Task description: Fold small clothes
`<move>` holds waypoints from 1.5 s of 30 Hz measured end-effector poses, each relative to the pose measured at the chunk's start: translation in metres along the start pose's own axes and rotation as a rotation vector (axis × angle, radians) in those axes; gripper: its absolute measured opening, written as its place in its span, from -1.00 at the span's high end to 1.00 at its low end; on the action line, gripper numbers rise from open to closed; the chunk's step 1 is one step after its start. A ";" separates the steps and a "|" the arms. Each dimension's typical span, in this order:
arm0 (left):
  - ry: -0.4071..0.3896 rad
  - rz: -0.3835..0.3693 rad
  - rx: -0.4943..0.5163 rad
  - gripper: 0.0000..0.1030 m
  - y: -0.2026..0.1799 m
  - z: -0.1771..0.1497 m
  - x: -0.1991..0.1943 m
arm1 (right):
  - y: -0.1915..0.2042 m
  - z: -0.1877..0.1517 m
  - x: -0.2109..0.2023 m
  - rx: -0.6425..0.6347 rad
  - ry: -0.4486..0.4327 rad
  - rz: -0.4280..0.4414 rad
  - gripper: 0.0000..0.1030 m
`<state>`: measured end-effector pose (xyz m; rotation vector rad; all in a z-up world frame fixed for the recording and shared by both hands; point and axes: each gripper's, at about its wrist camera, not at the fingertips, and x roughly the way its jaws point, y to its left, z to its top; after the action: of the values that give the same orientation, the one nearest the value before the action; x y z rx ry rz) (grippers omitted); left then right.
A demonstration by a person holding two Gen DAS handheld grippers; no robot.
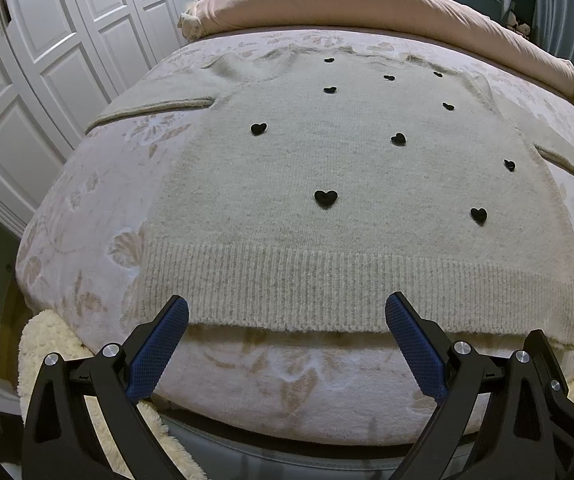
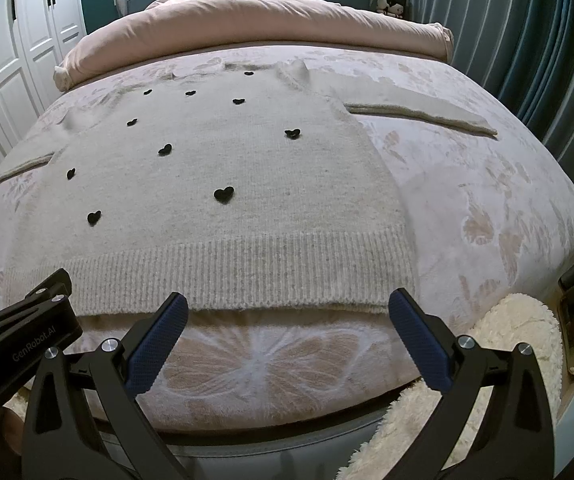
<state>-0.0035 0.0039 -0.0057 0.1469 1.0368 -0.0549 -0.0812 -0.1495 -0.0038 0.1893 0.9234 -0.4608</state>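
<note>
A cream knit sweater (image 1: 327, 168) with small black hearts lies flat, front up, on the bed, sleeves spread to both sides. It also shows in the right wrist view (image 2: 223, 168). Its ribbed hem (image 1: 347, 292) faces me. My left gripper (image 1: 287, 312) is open and empty, fingertips just over the hem's near edge. My right gripper (image 2: 287, 308) is open and empty at the hem's right part (image 2: 267, 276). The left gripper's body (image 2: 19, 340) shows at the left of the right wrist view.
The bed (image 1: 287, 384) has a pink floral cover. A rolled pink duvet (image 1: 367, 0) lies at the far end. White wardrobe doors (image 1: 47, 60) stand on the left, blue curtains (image 2: 527, 48) on the right. A fluffy cream rug (image 2: 507, 344) lies by the bed's near edge.
</note>
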 end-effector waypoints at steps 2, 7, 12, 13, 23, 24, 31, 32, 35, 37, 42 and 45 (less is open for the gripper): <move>-0.002 0.001 0.001 -0.87 0.000 0.000 0.000 | 0.000 0.000 0.000 0.000 0.000 0.000 -0.91; -0.001 0.000 0.001 -0.87 0.000 0.000 0.000 | 0.000 0.000 0.000 -0.001 0.001 0.000 -0.91; -0.002 0.002 0.002 -0.87 0.000 -0.001 0.000 | -0.001 0.000 0.000 0.000 0.001 0.001 -0.91; -0.002 0.001 0.002 -0.87 0.000 -0.001 0.000 | 0.000 0.000 0.000 0.000 0.000 0.000 -0.91; -0.001 0.002 0.002 -0.87 0.001 -0.001 0.000 | -0.001 -0.001 0.000 -0.001 0.001 0.000 -0.91; -0.001 0.002 0.002 -0.87 0.001 -0.001 0.000 | -0.001 -0.001 0.000 -0.001 0.001 0.000 -0.91; -0.002 0.002 0.003 -0.86 0.001 -0.001 0.000 | -0.001 -0.001 0.000 0.000 0.002 0.001 -0.91; -0.002 0.003 0.003 -0.86 0.001 -0.001 0.000 | -0.001 -0.001 0.000 0.000 0.002 0.001 -0.90; -0.001 0.002 0.003 -0.86 0.001 -0.001 0.000 | -0.001 -0.002 0.000 0.001 0.002 0.001 -0.90; -0.002 0.003 0.004 -0.86 0.001 -0.001 0.000 | -0.001 -0.002 0.000 0.000 0.003 0.001 -0.90; -0.005 0.007 0.006 -0.86 0.006 -0.002 0.000 | -0.001 -0.001 0.000 0.000 0.003 0.001 -0.91; 0.002 0.002 0.005 -0.86 0.005 -0.002 0.001 | -0.002 -0.002 0.001 -0.007 0.004 0.007 -0.90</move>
<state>-0.0039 0.0095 -0.0070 0.1529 1.0383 -0.0553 -0.0825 -0.1506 -0.0055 0.1874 0.9276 -0.4508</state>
